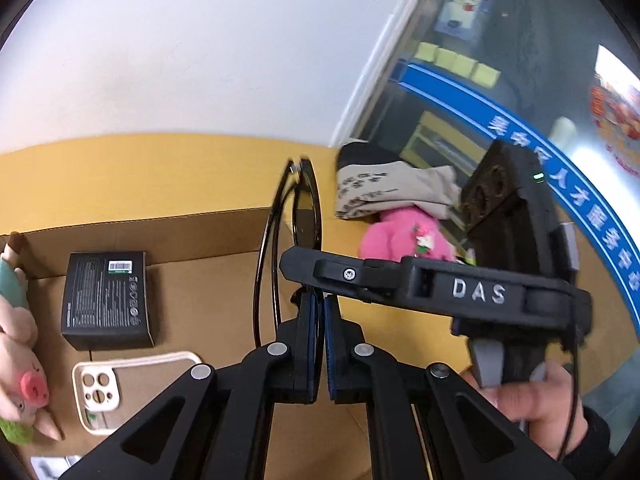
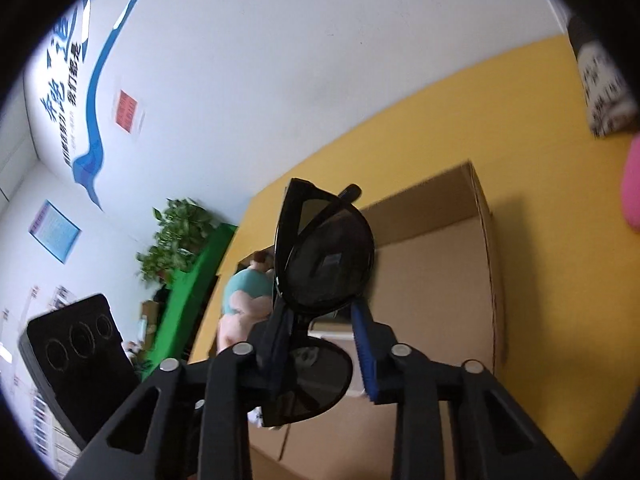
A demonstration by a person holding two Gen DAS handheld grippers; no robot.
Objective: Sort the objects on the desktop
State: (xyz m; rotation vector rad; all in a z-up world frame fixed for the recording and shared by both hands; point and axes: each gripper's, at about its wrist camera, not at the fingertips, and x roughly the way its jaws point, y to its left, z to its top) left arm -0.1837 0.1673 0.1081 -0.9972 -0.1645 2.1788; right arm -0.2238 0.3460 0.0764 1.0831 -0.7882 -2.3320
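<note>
Two claws met on one pair of black sunglasses [image 2: 320, 264], held in the air above an open cardboard box [image 1: 208, 280] that stood on the yellow desk [image 1: 100, 176]. The left claw [image 1: 320, 320] was clamped together on the glasses near the bridge. The right claw [image 2: 320, 344] had the frame between its pads, one pad against the frame and the blue pad [image 2: 366, 356] on the other side seeming to stand just clear; whether it pressed could not be told.

Handling, as a judgement: the sunglasses were light, with a stiff but thin frame, slender temple arms and lenses prone to scratching. The bridge or the thick front rim was the sound place to take hold, never a lens face or a temple alone, and with light force.

Count inside the box: one black carton [image 1: 106, 300], one pale phone case [image 1: 100, 388] and one plush pig [image 1: 24, 376]. Beyond the box lay one pink soft toy [image 1: 400, 236] and one printed cloth [image 1: 384, 192].
</note>
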